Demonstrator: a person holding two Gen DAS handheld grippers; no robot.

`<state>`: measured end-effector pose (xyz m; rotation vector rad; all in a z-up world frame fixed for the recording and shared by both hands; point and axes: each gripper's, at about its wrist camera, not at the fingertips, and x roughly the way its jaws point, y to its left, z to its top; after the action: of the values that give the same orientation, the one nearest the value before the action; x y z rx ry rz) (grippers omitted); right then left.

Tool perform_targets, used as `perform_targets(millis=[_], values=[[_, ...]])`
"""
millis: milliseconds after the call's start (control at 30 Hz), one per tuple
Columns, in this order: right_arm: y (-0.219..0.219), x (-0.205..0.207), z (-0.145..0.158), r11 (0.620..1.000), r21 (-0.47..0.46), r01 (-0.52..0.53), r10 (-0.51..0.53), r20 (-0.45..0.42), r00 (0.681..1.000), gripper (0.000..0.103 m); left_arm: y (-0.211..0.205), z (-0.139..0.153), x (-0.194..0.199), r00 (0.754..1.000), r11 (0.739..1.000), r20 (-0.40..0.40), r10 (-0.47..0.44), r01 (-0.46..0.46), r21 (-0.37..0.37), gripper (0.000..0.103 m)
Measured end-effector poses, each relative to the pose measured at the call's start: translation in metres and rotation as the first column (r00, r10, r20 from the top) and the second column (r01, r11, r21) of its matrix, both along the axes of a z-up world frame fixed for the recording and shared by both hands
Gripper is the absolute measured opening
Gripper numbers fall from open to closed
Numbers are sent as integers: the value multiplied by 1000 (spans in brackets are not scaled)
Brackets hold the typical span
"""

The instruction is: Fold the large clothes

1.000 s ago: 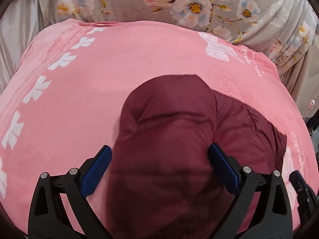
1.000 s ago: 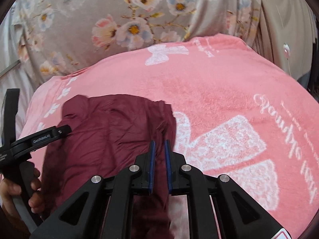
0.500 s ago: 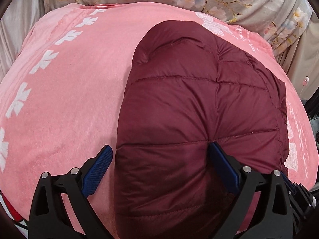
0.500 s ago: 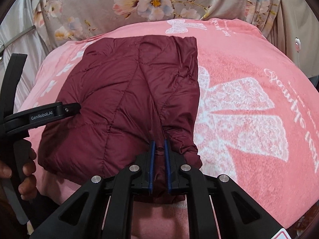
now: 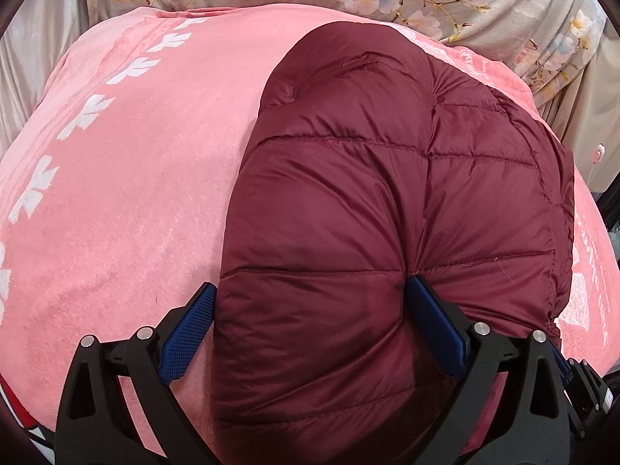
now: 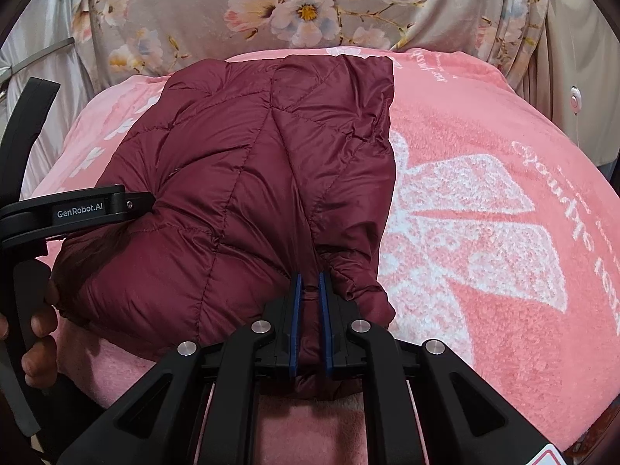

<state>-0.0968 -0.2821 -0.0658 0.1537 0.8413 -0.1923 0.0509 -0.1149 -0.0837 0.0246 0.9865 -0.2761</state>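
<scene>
On the pink blanket (image 6: pixel 484 124), the maroon quilted jacket (image 6: pixel 252 193) lies folded, its far edge near the floral cloth (image 6: pixel 310 11). At its near right corner the right gripper (image 6: pixel 309 298) is nearly closed, pinching a fold of the jacket. The left gripper (image 5: pixel 310 321) stands wide, its blue pads (image 5: pixel 434 321) pressing either side of the puffy near left portion.
</scene>
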Motion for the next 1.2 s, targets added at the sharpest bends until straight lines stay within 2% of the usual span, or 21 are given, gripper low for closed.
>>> perform_targets(millis=[167,267,367,433,467,533,567,600,667,767,900,1067,1200], values=[[3,-3,-1,1000,-20,-7,7,17,1000,8,2,-5,-2,1000,1000,5,5,-5,-11,97],[0,-2,2,1000,-14,-20,20,4,1000,8,11,-5,3,999,998,-33,2,-4,-62,97],[-12,-2,14,999,46,-23,24,-14,1000,8,26,0,7,996,992,-91,-11,-1,-130,95],[-27,-5,27,994,107,-13,13,4,1000,9,34,8,8,996,986,-91,-9,-6,-166,94],[-32,-5,32,993,121,-10,9,13,1000,13,38,11,9,996,983,-84,-3,-12,-182,94],[-46,-2,47,989,144,6,-12,38,999,37,51,23,14,997,972,-76,7,-25,-235,94],[-52,0,54,989,148,22,-31,58,998,57,55,26,17,997,965,-81,9,-30,-259,94],[-57,2,59,988,152,33,-45,77,996,66,61,29,24,995,954,-97,12,-41,-298,94],[-66,10,65,985,166,41,-57,93,994,68,66,30,33,992,935,-127,19,-62,-348,94],[-79,26,63,973,224,50,-67,70,995,70,70,28,47,984,910,-176,22,-93,-405,94],[-90,43,44,930,363,64,-76,19,997,70,68,17,53,973,892,-230,10,-113,-438,94],[-93,54,16,871,483,89,-78,-43,996,70,54,8,59,961,885,-277,-21,-112,-452,94],[-93,58,-1,822,561,100,-81,-59,995,73,40,3,63,958,894,-287,-23,-109,-435,98]])
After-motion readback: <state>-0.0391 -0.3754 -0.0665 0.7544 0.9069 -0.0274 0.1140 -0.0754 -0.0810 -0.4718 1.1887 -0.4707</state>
